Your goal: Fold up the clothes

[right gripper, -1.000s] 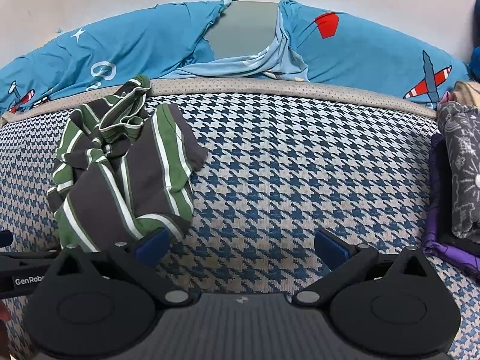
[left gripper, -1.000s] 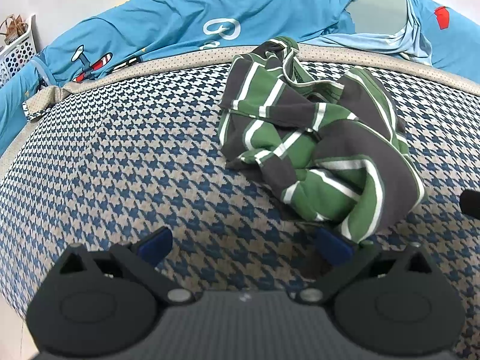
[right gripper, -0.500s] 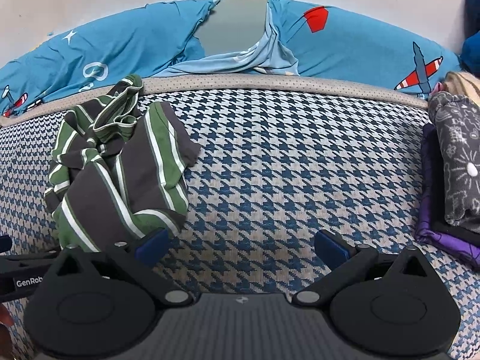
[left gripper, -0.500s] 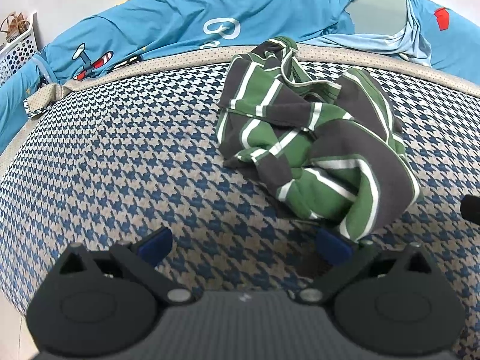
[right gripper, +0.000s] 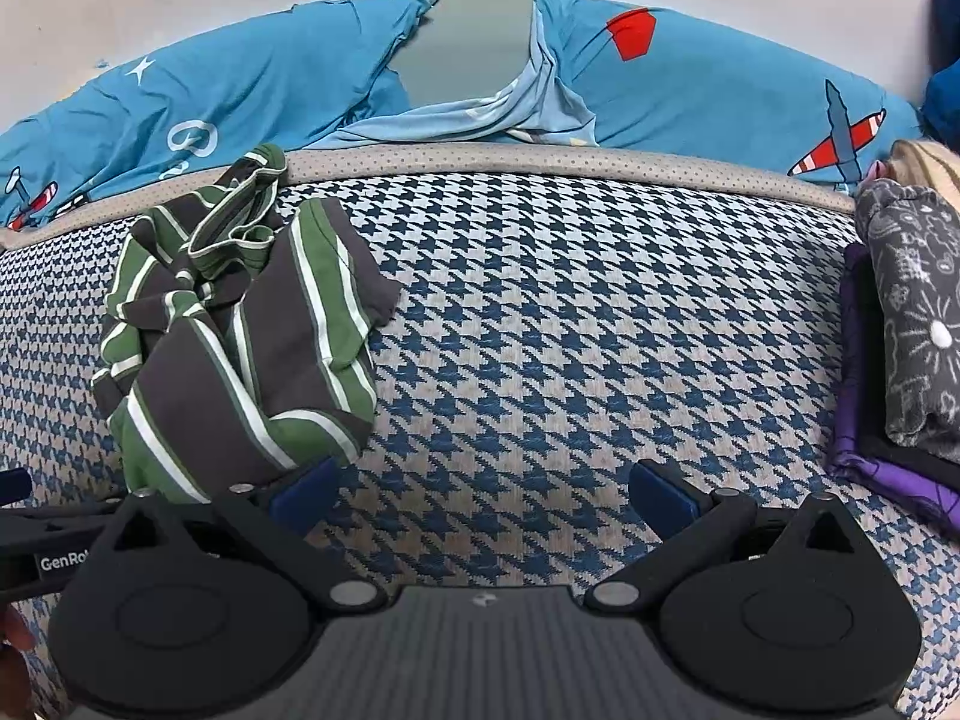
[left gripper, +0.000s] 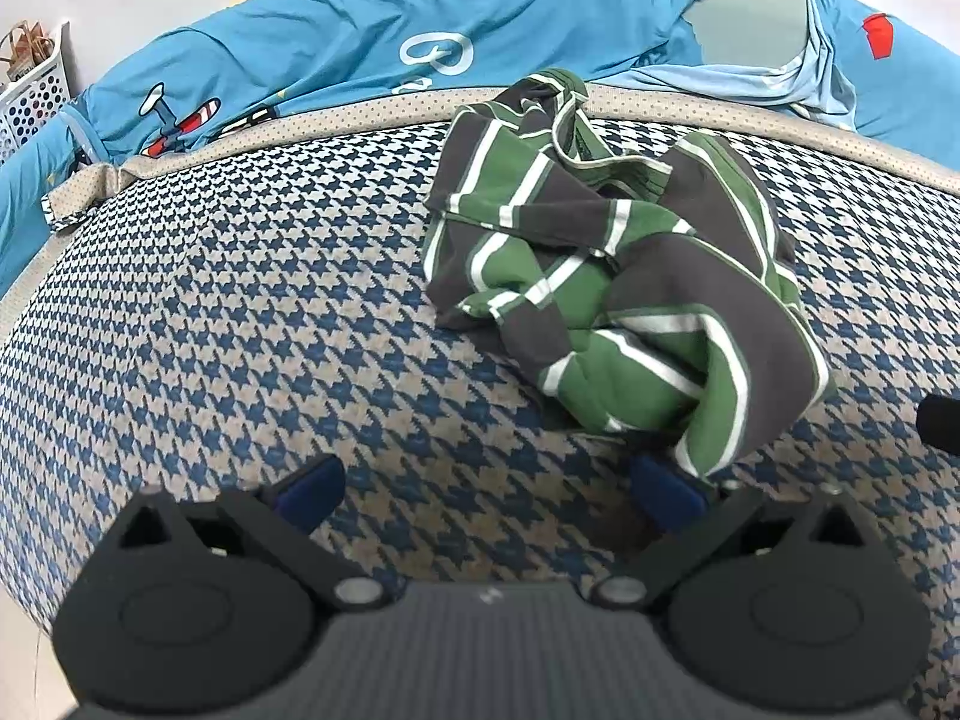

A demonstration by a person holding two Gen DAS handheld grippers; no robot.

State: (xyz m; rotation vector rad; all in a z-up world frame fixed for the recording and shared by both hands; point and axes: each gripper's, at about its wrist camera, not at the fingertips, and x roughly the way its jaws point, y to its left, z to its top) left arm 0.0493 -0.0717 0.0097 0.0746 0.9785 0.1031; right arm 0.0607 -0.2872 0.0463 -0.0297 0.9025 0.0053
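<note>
A houndstooth cover spreads in blue and beige. Behind it lies aeroplane-print blue bedding. A white perforated basket stands at the far left.

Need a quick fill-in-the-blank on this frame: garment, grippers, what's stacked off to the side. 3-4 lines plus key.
1. The crumpled green, grey and white striped garment lies on the ____-patterned blue and beige cover.
2. The left gripper and right gripper both stand ____, holding nothing.
3. In the right wrist view, the folded dark grey printed cloth rests on a ____ cloth.

Missing words: houndstooth; open; purple
</note>
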